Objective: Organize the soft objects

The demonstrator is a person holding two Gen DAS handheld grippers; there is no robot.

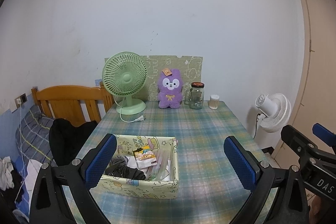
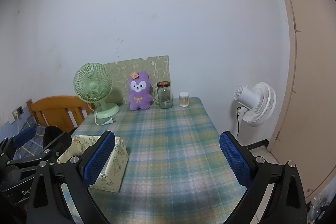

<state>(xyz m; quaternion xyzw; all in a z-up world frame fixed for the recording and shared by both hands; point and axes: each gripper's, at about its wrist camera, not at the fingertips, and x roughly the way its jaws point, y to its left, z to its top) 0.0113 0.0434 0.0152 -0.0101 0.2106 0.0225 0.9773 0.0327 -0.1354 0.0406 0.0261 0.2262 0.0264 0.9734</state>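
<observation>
A purple plush bunny (image 1: 169, 89) sits upright at the far edge of the plaid table, against a green board; it also shows in the right wrist view (image 2: 139, 91). A yellow patterned fabric box (image 1: 145, 185) stands near the front left, holding dark cloth (image 1: 126, 170), a small packet and plastic bags; its side shows in the right wrist view (image 2: 111, 169). My left gripper (image 1: 170, 163) is open and empty, just in front of the box. My right gripper (image 2: 167, 160) is open and empty over bare tablecloth, right of the box.
A green desk fan (image 1: 125, 83) with a loose plug stands at the back left. A glass jar mug (image 1: 197, 96) and a cotton swab tub (image 1: 214, 101) stand right of the bunny. A wooden bed frame (image 1: 73, 102) lies left; a white floor fan (image 2: 255, 103) stands right.
</observation>
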